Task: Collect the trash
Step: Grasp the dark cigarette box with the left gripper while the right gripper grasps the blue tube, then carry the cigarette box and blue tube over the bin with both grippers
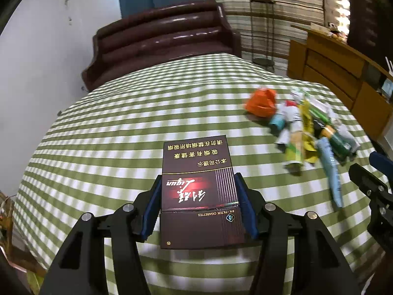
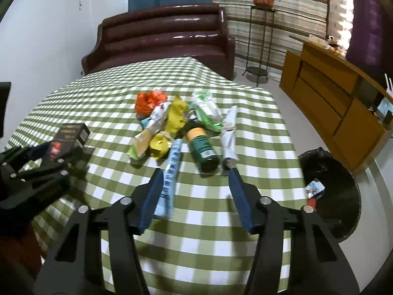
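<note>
Jaws of the left gripper [image 1: 197,184] are closed against the long sides of a dark red cigarette pack [image 1: 197,186], which juts forward between the blue pads, its far end lifted over the checked surface [image 1: 98,127]. Jaws of the right gripper [image 2: 196,174] stand wide apart with nothing between them; a pale blue wrapper [image 2: 170,184] lies just beside the left pad, and the tip of the right pad is near the end of a grey foil sachet [image 2: 229,132].

Beyond the right gripper sits the rest of the trash in a loose heap: a dark green bottle [image 2: 202,147] on its side, yellow packets [image 2: 175,118], a white and green bag [image 2: 207,108] and, farthest, a crumpled orange bag [image 2: 147,102]. Off the right edge of the surface, on the floor, a bin lined in black [image 2: 343,172] stands open with some scrap already inside.

The step in hand looks like carrying the pack over to that bin. To do it well, the left hand should keep steady pressure, since thin card can buckle or slip, and travel high enough to pass above the heap. The bin is well apart on the far right, so the empty right gripper should stay out of the path. The pack may be held only along its lower half, though blur makes that uncertain.
</note>
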`<state>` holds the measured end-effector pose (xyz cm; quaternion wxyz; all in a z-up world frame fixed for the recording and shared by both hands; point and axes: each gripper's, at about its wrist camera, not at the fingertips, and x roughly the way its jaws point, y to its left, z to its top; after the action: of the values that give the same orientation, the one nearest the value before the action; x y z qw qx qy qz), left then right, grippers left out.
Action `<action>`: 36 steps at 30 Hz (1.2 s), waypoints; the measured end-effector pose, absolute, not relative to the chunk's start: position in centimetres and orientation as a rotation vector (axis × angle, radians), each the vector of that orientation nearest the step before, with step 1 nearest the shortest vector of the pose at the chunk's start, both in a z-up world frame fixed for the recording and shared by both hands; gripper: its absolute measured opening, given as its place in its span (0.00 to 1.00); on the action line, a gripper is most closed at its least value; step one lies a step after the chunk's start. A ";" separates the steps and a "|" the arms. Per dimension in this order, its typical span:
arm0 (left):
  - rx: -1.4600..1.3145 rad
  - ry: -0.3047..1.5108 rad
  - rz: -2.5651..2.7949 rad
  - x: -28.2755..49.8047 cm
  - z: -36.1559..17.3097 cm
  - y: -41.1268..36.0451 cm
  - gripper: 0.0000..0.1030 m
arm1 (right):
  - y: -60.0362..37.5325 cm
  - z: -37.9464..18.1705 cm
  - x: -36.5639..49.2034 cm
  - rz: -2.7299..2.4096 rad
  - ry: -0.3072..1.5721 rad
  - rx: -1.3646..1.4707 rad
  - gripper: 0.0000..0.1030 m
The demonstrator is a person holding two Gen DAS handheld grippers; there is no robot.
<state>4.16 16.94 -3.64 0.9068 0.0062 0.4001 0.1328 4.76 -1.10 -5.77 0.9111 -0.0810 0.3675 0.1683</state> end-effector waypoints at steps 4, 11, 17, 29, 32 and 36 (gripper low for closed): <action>0.009 0.817 0.312 3.4 -3.6 18.6 0.54 | 0.1 -6.4 5.2 0.364 0.789 -0.184 0.43; 0.002 0.797 0.347 3.0 -3.5 20.1 0.54 | 1.5 -7.9 6.1 0.371 0.860 -0.196 0.32; -0.004 0.780 0.350 2.4 -3.5 20.6 0.54 | 1.8 -8.0 6.2 0.364 0.858 -0.200 0.17; -0.020 0.741 0.303 1.4 -2.2 18.6 0.54 | 0.4 -5.5 4.3 0.382 0.759 -0.207 0.15; -0.023 0.719 0.272 1.4 -1.6 17.1 0.54 | -1.0 -4.6 4.0 0.367 0.732 -0.190 0.15; -0.024 0.699 0.206 2.2 -0.8 14.3 0.54 | -4.1 -3.3 4.0 0.317 0.694 -0.168 0.15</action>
<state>2.22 14.33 -0.78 0.9344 -0.0119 0.3416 0.1005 3.99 -4.09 -3.26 0.9246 -0.0817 0.3383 0.1546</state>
